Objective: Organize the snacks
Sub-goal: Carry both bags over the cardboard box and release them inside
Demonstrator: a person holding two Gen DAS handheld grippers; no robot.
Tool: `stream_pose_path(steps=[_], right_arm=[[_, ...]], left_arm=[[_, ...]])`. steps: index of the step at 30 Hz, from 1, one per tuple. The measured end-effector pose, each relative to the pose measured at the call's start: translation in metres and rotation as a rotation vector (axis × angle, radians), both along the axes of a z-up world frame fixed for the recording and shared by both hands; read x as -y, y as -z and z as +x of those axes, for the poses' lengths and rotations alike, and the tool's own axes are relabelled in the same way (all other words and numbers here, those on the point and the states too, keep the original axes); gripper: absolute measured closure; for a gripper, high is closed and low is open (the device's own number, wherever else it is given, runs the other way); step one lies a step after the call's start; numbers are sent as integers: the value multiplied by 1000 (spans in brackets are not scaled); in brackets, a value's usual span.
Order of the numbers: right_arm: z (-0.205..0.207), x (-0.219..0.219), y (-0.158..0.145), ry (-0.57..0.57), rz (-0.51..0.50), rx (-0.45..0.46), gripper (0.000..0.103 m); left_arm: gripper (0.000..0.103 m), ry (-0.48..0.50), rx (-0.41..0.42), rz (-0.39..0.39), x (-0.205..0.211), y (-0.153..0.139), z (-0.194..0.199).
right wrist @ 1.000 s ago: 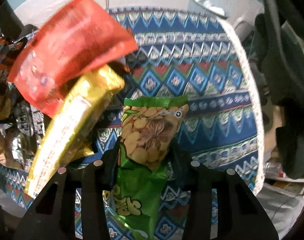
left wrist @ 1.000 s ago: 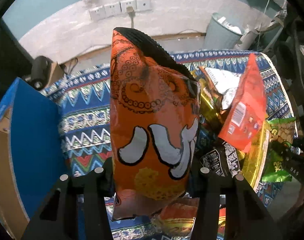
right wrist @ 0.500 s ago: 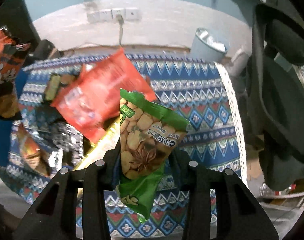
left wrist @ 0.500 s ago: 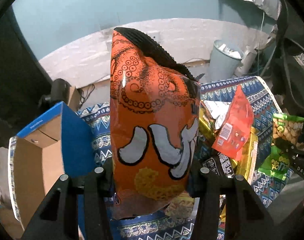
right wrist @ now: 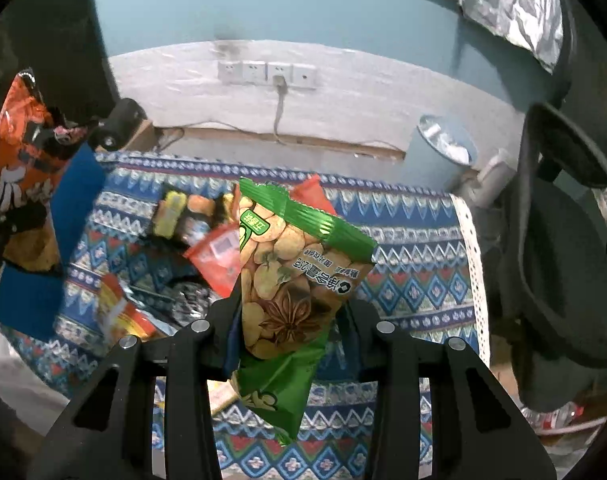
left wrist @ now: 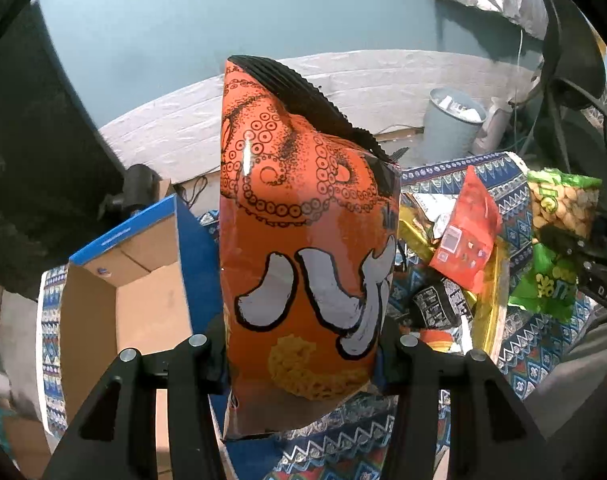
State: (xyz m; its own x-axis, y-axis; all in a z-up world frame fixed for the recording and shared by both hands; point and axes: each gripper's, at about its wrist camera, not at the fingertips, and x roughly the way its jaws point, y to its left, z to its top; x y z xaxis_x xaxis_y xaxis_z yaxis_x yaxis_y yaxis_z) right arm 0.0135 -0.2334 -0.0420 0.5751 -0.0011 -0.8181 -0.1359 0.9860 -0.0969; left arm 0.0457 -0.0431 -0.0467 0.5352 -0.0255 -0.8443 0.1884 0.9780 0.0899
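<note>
Both claws now ride higher above the table (right wrist: pixel 423 248) than a second ago. The left claw (left wrist: pixel 303 344) stays clamped on the orange snack bag (left wrist: pixel 303 248), beside the cardboard box (left wrist: pixel 135 280); the right claw (right wrist: pixel 287 320) grips the green bean packet (right wrist: pixel 291 292), above the snack pile (right wrist: pixel 191 256).

Teal wall (right wrist: pixel 263 8) above white band with sockets (right wrist: pixel 267 74); grey bin (right wrist: pixel 443 156) beside.

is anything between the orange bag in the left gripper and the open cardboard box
Nothing visible. The orange bag is pinched in the left gripper, lifted above the cloth, and the cardboard box sits open right beside it with its mouth uncovered. The other snacks lie on the far side.
</note>
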Motion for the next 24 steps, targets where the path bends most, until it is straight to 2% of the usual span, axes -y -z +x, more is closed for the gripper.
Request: stream_pose_path(steps=[9, 17, 24], right_arm=[[5, -40, -21, -69, -5, 44, 64], [13, -84, -34, -147, 4, 71, 64], [20, -127, -46, -216, 19, 92, 64]], left_arm=[[52, -39, 28, -2, -30, -9, -13], [52, -104, 28, -38, -69, -12, -22], [52, -163, 43, -24, -101, -13, -27]])
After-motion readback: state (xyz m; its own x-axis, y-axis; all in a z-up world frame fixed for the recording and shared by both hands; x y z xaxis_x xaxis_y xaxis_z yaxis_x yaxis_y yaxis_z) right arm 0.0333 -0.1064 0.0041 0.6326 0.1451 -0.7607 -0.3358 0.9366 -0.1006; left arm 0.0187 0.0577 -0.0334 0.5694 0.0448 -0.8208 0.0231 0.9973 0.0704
